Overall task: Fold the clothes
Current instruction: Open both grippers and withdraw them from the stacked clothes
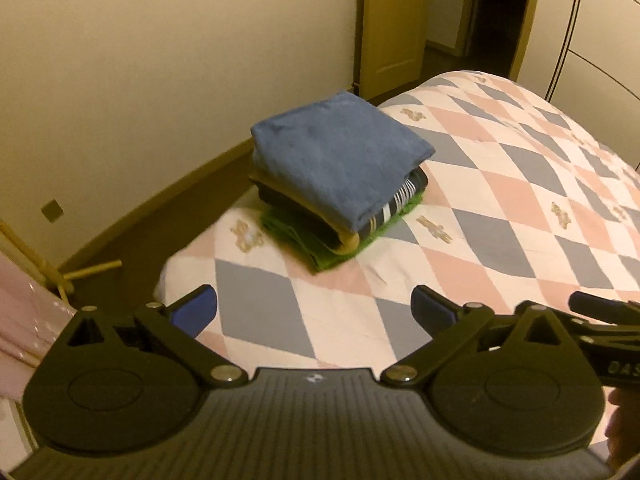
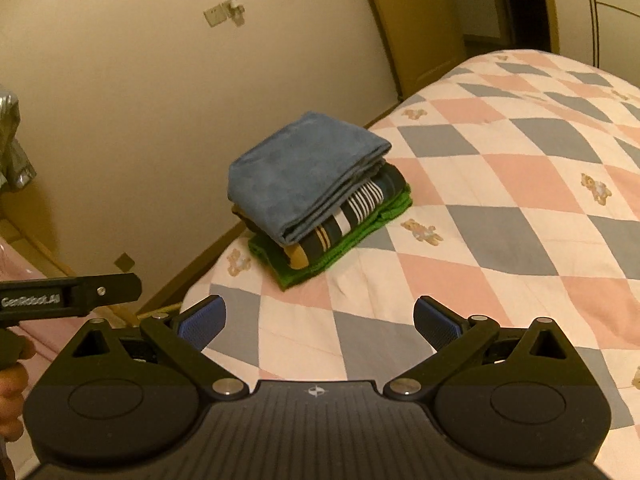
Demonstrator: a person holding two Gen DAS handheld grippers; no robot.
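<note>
Both of your grippers hang above the near corner of the bed, empty, and the jaws of each stand wide apart: the left gripper (image 1: 314, 308) and the right gripper (image 2: 320, 320) frame only bare quilt (image 1: 500, 184) between their blue pads. The task's clothes sit ahead of you as a neat stack (image 2: 316, 196) near the bed's left edge, close to the wall (image 1: 140, 80): a blue towel (image 1: 336, 160) on top, a striped garment (image 2: 352, 212) under it with a tan layer showing at its fold, and a green piece (image 2: 344, 248) at the bottom. No loose garment shows in either view, so the folding looks done or very nearly so, and the step in hand appears to be finishing and drawing clear. If you tidy the stack, come in low from the near side, one gripper at each front corner, and press the layers square rather than pinching a single edge, since the soft towel will slide off the striped layer under a sideways pull. Keep the jaws spread until you are right at the cloth, so a pad does not catch the quilt. The stack sits near the mattress edge, so nudge it inward, toward the middle of the bed, never toward the wall. If another garment waits outside these views, turn away without brushing the stack.
</note>
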